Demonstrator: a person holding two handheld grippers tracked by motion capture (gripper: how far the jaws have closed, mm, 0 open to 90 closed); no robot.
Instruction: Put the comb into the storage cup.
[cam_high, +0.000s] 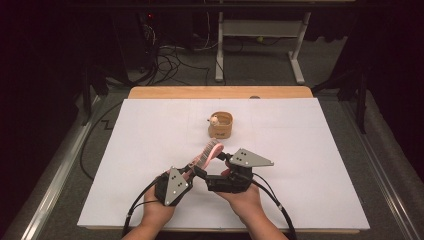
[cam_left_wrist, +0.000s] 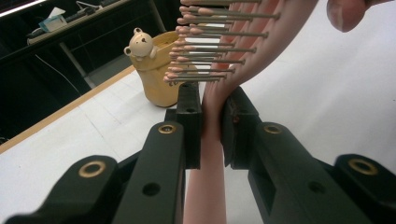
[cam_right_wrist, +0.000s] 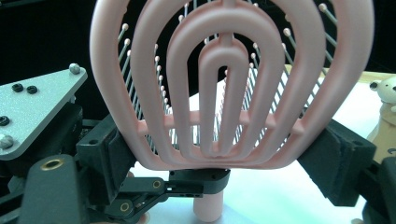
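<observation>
White sheeting covers the table (cam_high: 310, 165), which takes up the middle and lower part of the high view, with a strip of bare wood along its far edge. Low in the centre of that view the person's two hands come in from the bottom edge, close together, each with a black gripper topped by a grey three-cornered plate.

The right gripper (cam_high: 220, 159) sits just right of centre, in the right hand (cam_high: 245, 197). In the right gripper view its jaws stand wide, one at the lower left and one at the lower right, with their pads against the two outer edges of the brush head, so they grip the head across its width.

The left gripper (cam_high: 192, 170) lies just left of centre, in the left hand (cam_high: 156, 210). In the left gripper view its jaws rise from the bottom and are shut tight on the brush's narrow handle, which runs up between the pads.

The pink hairbrush (cam_high: 209, 151) is held off the table between the two grippers, slanting from lower left to upper right in the high view. Its open, looped head fills the top of the right gripper view (cam_right_wrist: 224, 93), metal bristles with small ball tips behind it.

A tan cup (cam_high: 221, 126) stands on the table above the grippers, well apart from them, and a small bear figure (cam_high: 215, 120) sits on its left rim.
</observation>
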